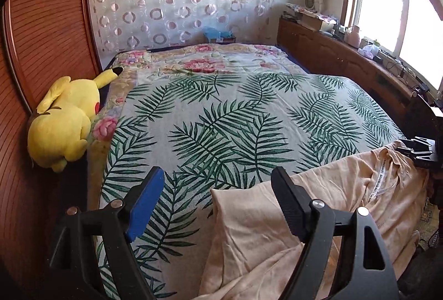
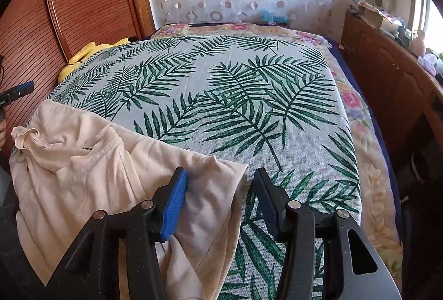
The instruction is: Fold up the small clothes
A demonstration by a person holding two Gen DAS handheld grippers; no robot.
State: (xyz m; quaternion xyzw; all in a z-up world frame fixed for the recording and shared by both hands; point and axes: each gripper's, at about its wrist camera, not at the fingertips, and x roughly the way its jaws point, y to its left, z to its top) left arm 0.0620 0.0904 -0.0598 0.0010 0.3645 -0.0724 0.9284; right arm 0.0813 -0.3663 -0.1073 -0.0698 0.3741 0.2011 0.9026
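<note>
A pale peach shirt (image 1: pixel 332 183) lies crumpled along the near edge of the bed and hangs over it, collar label showing. My left gripper (image 1: pixel 217 175) is open just above the shirt's left corner, which lies under the gap without touching either pad. In the right wrist view the same shirt (image 2: pixel 83 161) spreads to the left. My right gripper (image 2: pixel 220 172) is open over its right corner; the cloth's edge sits between the fingers and is not pinched. The left gripper's blue tip (image 2: pixel 16 95) shows at the far left edge.
A leaf-print cover (image 1: pixel 221 111) spreads over the bed on a floral quilt (image 1: pixel 199 62). A yellow plush toy (image 1: pixel 63 117) lies at the bed's left side against a wooden panel (image 1: pixel 41 37). A cluttered wooden cabinet (image 1: pixel 346 56) runs along the right under the window.
</note>
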